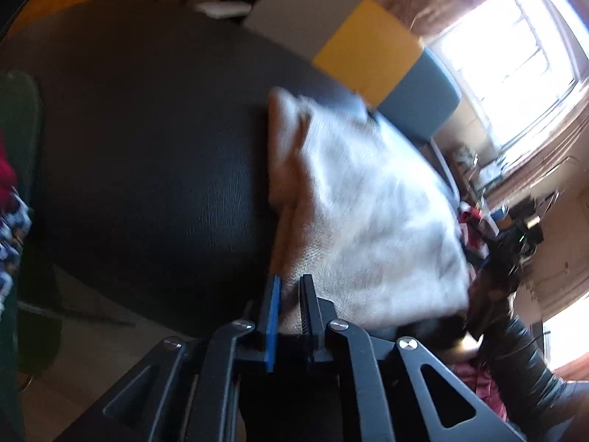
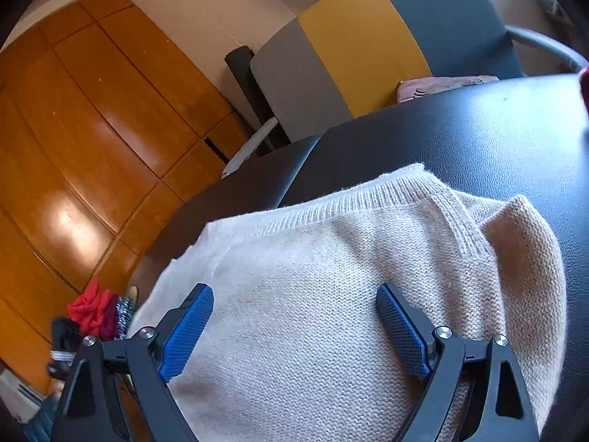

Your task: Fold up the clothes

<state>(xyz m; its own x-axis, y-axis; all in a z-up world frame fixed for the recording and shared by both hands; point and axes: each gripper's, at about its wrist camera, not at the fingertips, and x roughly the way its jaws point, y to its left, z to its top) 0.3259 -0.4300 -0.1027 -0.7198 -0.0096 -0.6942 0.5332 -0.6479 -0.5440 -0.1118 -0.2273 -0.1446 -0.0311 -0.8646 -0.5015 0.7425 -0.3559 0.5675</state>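
Right wrist view: right gripper spread wide over cream sweater, folded on black table. Left gripper pinches the sweater's blurred edge; lower part cut off.

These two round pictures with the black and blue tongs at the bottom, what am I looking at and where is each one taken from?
No robot here: a person holds a hand tool in each hand, and each tool carries a wide-angle camera looking along its own tongs. That is why the pictures look round and bent.

The left wrist view shows the left tongs nearly closed, pinching an edge of a cream knitted sweater. The right wrist view shows the right tongs wide open just above the same sweater, holding nothing.

The sweater lies partly folded on a black padded surface. Behind it stands a grey, yellow and blue chair, with a wooden wardrobe to the side.
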